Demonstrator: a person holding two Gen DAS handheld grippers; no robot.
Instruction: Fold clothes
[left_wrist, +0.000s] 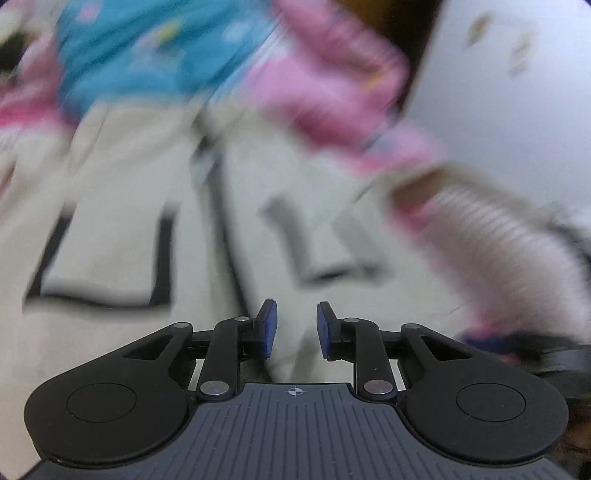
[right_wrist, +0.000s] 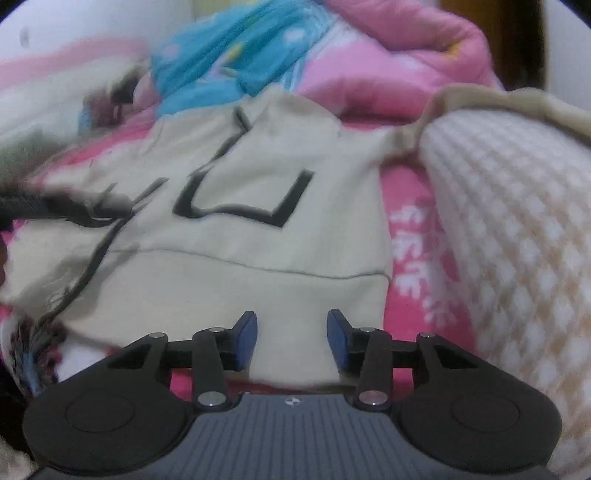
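Left wrist, blurry: my left gripper (left_wrist: 296, 328) fingers parted, nothing held, over the cream garment (left_wrist: 122, 229). Right wrist: my right gripper (right_wrist: 291, 341) fingers wide apart, empty, at the garment's hem; it lies on pink bedding (right_wrist: 417, 258), waffle blanket (right_wrist: 517, 236) beside.

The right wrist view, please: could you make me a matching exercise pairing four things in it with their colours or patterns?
Things:
1. garment
2. quilt
3. blanket
4. pads of the right hand-held gripper

Colours or patterns:
A. white waffle weave
B. blue
C. beige with black outlined shapes
D. pink and turquoise

Pairs: 1-C, 2-D, 3-A, 4-B
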